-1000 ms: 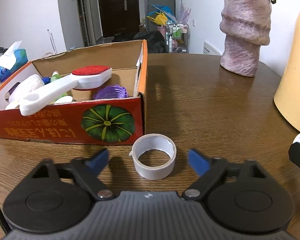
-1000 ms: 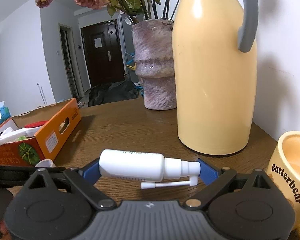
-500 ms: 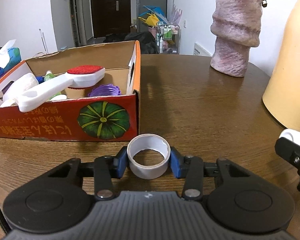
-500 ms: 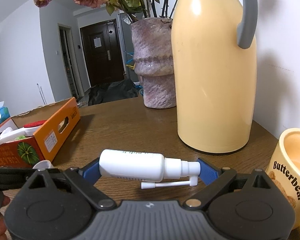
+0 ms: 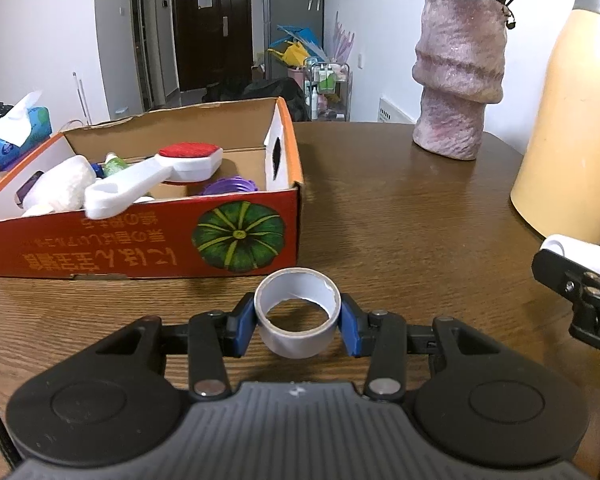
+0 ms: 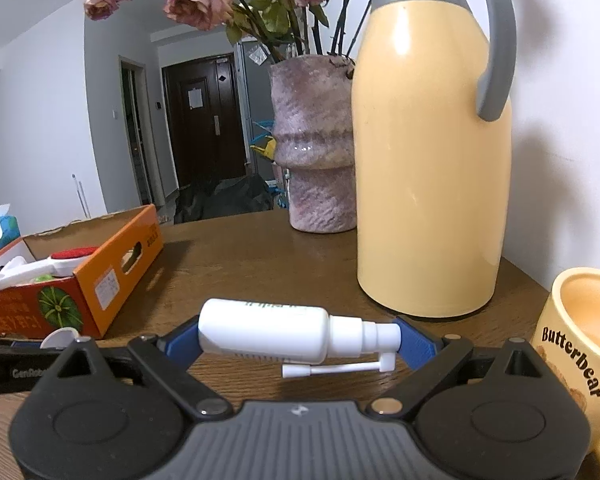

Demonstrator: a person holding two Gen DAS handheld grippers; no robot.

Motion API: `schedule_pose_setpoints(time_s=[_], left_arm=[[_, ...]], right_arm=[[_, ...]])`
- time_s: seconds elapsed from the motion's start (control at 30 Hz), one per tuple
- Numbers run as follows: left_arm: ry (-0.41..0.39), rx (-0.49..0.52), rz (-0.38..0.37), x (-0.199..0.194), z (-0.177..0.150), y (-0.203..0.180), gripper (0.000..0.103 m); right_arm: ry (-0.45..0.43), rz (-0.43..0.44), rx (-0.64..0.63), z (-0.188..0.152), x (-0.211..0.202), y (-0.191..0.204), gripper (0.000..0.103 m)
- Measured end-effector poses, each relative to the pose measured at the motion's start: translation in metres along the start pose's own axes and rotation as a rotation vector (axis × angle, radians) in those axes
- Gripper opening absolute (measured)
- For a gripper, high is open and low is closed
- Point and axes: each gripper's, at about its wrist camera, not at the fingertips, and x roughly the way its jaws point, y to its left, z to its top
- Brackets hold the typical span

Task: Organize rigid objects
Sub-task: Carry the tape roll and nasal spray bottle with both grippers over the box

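Observation:
My left gripper (image 5: 298,326) is shut on a white tape roll (image 5: 298,342) and holds it just above the wooden table, in front of the red cardboard box (image 5: 140,254). The box holds a white brush with a red pad (image 5: 152,178), a purple lid (image 5: 230,186) and other items. My right gripper (image 6: 298,340) is shut on a white spray bottle (image 6: 268,334), held lying sideways with its nozzle to the right. The right gripper also shows at the right edge of the left wrist view (image 5: 572,276). The box shows left in the right wrist view (image 6: 96,276).
A pink-grey vase (image 5: 458,80) with dried roses and a tall yellow thermos jug (image 6: 432,168) stand at the table's back right. A yellow "Butterbear" mug (image 6: 580,336) is at the far right. A tissue box (image 5: 12,140) sits beyond the box's left end.
My left gripper closed on the tape roll, which stood loose between open fingers a second ago, and has lifted it a little. The right gripper keeps the spray bottle and has risen slightly.

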Motion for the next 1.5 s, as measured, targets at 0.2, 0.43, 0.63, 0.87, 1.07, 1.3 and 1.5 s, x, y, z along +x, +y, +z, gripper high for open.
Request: schedule_pose_setpoints(time_s=[0.2,0.43,0.63,0.87,1.07,1.3,1.5], left_arm=[[-0.015,0.005,0.003,-0.013,-0.007,0.016,0.044],[-0.031,0.002,0.011,-0.029,-0.015,0.043,0.044],[-0.033,-0.003,0.023,-0.042,-0.023,0.069,0.044],[-0.047,-0.006,0.027,-0.057,-0.032,0.099,0.044],[-0.061,-0.020,0.026,-0.068,-0.035,0.126,0.044],[-0.086,-0.032,0.026,-0.081,-0.036,0.155,0.044],[-0.099,-0.045,0.034,-0.086,-0.035,0.179,0.044]], right_arm=[[-0.024,0.016,-0.006,-0.003,-0.009,0.013,0.098],[-0.042,0.035,-0.015,-0.009,-0.021,0.035,0.098],[-0.054,0.050,-0.025,-0.015,-0.033,0.056,0.098],[-0.066,0.061,-0.032,-0.023,-0.046,0.081,0.098],[-0.067,0.076,-0.044,-0.030,-0.055,0.105,0.098],[-0.066,0.088,-0.060,-0.035,-0.063,0.133,0.098],[-0.076,0.103,-0.072,-0.036,-0.067,0.155,0.098]])
